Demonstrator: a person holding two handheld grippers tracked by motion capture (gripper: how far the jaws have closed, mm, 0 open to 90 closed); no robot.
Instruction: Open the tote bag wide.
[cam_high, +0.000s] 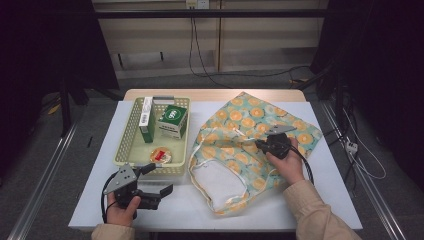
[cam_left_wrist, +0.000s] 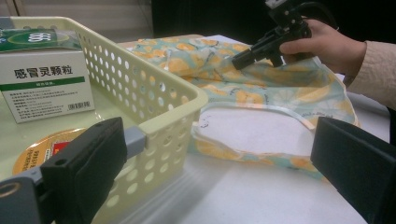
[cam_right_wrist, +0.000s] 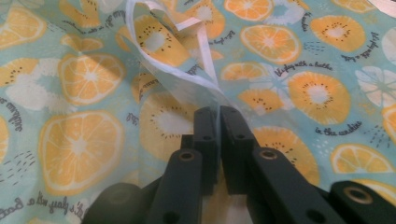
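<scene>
A cloth bag (cam_high: 250, 130) printed with orange slices lies flat on the white table, its mouth toward the front edge. My right gripper (cam_high: 260, 145) rests on the bag's middle, and its jaws (cam_right_wrist: 218, 112) are shut on the bag's white strap (cam_right_wrist: 187, 79), which is pinched between the pads. The left gripper view shows the same gripper (cam_left_wrist: 236, 59) pressed low into the bag (cam_left_wrist: 280, 88). My left gripper (cam_high: 159, 179) stands open near the table's front edge, just off the front right corner of a yellow basket (cam_high: 127, 145), with nothing between its jaws (cam_left_wrist: 219, 140).
The perforated basket (cam_left_wrist: 154, 93) holds a green and white medicine box (cam_high: 173, 120), a tall narrow box (cam_high: 147, 120) and a round gold tin (cam_high: 161, 155). The bag's open mouth (cam_high: 220, 180) lies to the right of my left gripper.
</scene>
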